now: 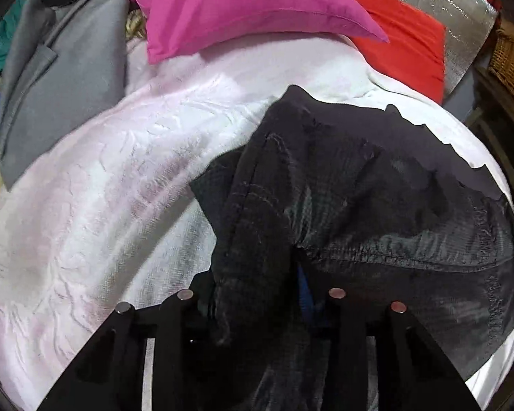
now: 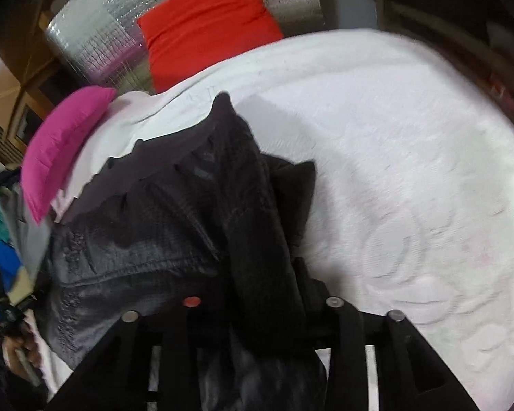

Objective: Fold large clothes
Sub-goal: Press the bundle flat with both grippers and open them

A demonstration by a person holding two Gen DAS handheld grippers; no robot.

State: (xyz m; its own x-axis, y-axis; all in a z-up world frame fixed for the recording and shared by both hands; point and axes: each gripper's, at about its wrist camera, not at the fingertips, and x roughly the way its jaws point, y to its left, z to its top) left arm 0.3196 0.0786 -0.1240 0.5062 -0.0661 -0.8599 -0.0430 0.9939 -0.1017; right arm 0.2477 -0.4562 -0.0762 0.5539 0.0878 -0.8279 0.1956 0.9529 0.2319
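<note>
The black garment (image 1: 359, 188), dark faded denim with visible seam stitching, lies bunched on the white bedspread (image 1: 102, 188), filling the lower right of the left wrist view and the lower left of the right wrist view. A fold of it runs up between the fingers of each claw: left claw (image 1: 257, 294) and right claw (image 2: 262, 299) both grip the garment. In the right wrist view, bare bedspread extends to the right. A pink pillow (image 1: 240, 7) and red pillow (image 1: 404, 41) lie along the far edge.

Right tongs (image 2: 260, 274) gripping black jeans (image 2: 161, 212), white bedspread (image 2: 411, 171), red cushion (image 2: 205, 24)
</note>
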